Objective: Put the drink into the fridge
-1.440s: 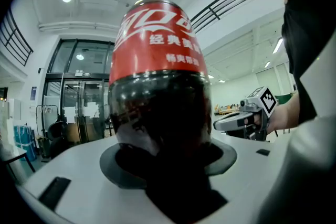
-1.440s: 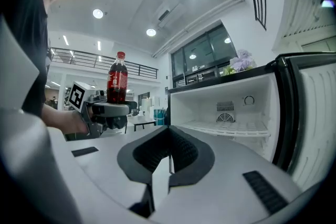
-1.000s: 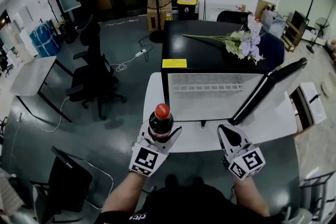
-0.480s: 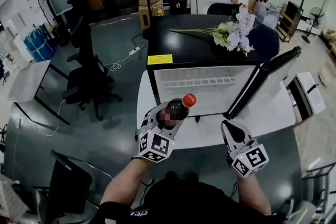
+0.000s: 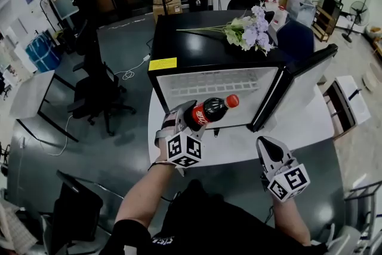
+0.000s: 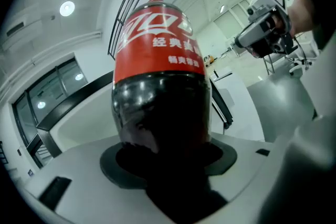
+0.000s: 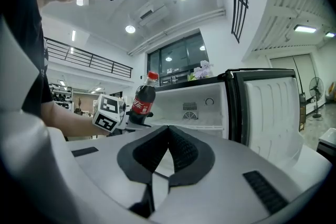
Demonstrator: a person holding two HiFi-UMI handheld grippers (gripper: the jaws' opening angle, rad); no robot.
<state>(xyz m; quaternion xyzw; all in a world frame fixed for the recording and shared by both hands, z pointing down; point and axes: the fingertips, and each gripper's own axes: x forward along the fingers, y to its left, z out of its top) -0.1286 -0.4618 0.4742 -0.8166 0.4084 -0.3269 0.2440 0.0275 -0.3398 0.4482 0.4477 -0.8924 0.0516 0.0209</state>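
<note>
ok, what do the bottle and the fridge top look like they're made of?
The bottle looks like clear glossy plastic: highlights sit over the dark liquid, with a red label wrapped round it. Its red cap is likely plastic too. The fridge top is black with a smooth sheen; whether painted metal or plastic, I cannot tell.

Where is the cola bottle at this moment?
In the head view the cola bottle is left of centre, clamped in the left gripper, tilted with its red cap toward the open fridge, just in front of its opening.
</note>
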